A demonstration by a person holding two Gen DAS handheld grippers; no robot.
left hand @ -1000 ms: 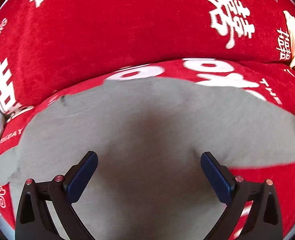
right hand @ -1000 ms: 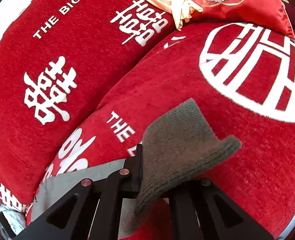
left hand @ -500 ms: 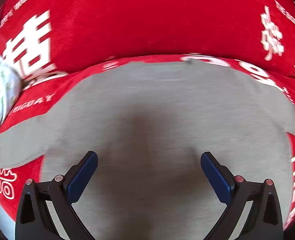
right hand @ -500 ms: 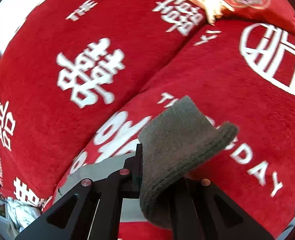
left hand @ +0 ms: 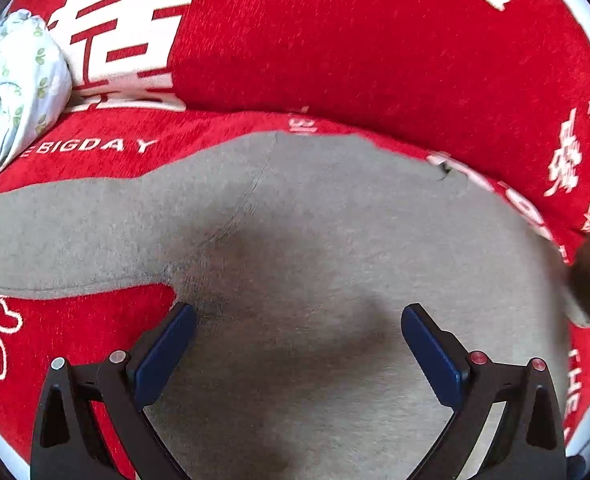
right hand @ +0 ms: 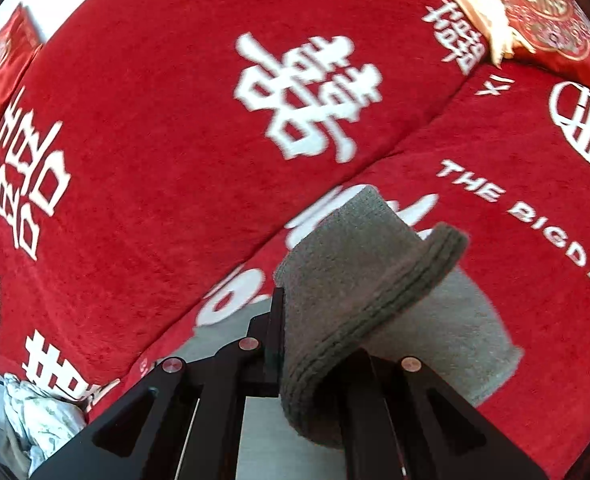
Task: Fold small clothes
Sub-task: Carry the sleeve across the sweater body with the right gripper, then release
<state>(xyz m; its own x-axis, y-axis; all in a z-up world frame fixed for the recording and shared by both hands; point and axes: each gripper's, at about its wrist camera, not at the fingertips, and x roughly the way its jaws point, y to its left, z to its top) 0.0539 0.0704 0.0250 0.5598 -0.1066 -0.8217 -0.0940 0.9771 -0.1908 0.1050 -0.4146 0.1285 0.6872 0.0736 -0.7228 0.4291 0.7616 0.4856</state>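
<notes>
Grey knit fills most of the left wrist view: a small grey garment (left hand: 315, 248) lies spread flat on the red sofa cover (left hand: 355, 48) printed with white characters, one sleeve (left hand: 55, 240) stretching out to the left edge of the frame. The left gripper (left hand: 298, 344) hovers over the lower middle of that cloth with its blue pads (left hand: 167, 352) set wide apart, holding nothing. In the right wrist view the right gripper (right hand: 315, 344) is clenched tight on the ribbed cuff (right hand: 359, 288) of the other sleeve, which curls up and over the jaws at lower centre, raised clear of the seat while more grey fabric trails beneath it toward the lower right. A pale floral bundle (left hand: 11, 88) sits at the upper left of the left view, and an embroidered red cushion (right hand: 551, 12) at the upper right of the right view. By my reading, folding has barely started: the body is laid out, one sleeve is being brought inward, and the far sleeve and the body folds are all yet to do.
</notes>
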